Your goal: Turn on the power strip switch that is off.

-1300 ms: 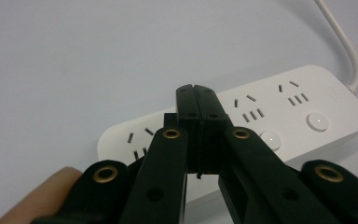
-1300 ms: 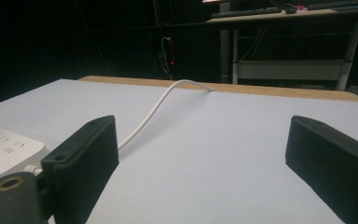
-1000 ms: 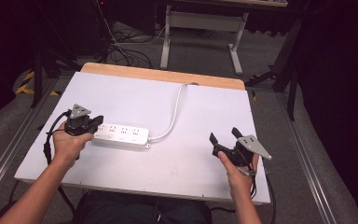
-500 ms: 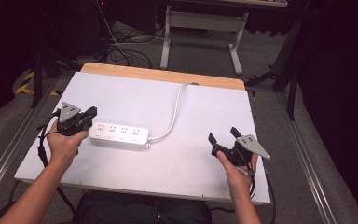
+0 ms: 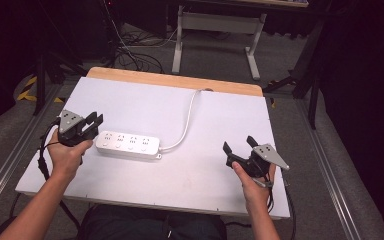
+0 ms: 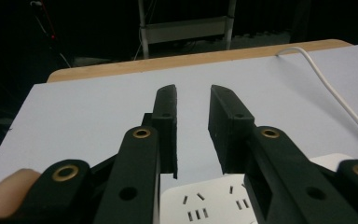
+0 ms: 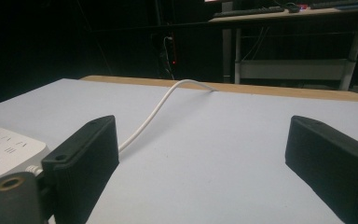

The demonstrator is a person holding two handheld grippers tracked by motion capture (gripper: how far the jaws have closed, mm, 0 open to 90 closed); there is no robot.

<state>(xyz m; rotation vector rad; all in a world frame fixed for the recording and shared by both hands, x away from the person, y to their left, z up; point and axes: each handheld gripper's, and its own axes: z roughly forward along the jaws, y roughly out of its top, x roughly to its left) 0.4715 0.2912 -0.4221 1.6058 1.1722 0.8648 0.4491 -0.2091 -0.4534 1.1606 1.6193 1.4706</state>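
A white power strip (image 5: 127,145) lies flat on the left half of the white table (image 5: 220,115). Its white cable (image 5: 187,117) curves away to the far edge. My left gripper (image 5: 93,118) hovers just off the strip's left end, open by a narrow gap with nothing between its fingers. The left gripper view has the strip's sockets (image 6: 205,205) right beneath that gripper (image 6: 192,95). Held wide open and empty, my right gripper (image 5: 237,145) sits near the front right of the table, pointing left at the strip (image 7: 2,144) and cable (image 7: 158,109) from well apart.
A bare wooden strip (image 5: 180,80) runs along the table's far edge. Beyond it on the dark floor stand a metal desk frame (image 5: 215,30) and loose cables (image 5: 130,55). Metal rails (image 5: 10,155) flank the table on both sides.
My left gripper has drawn back to the left, away from the strip's end, and slightly farther up the table. The right gripper has hardly moved.
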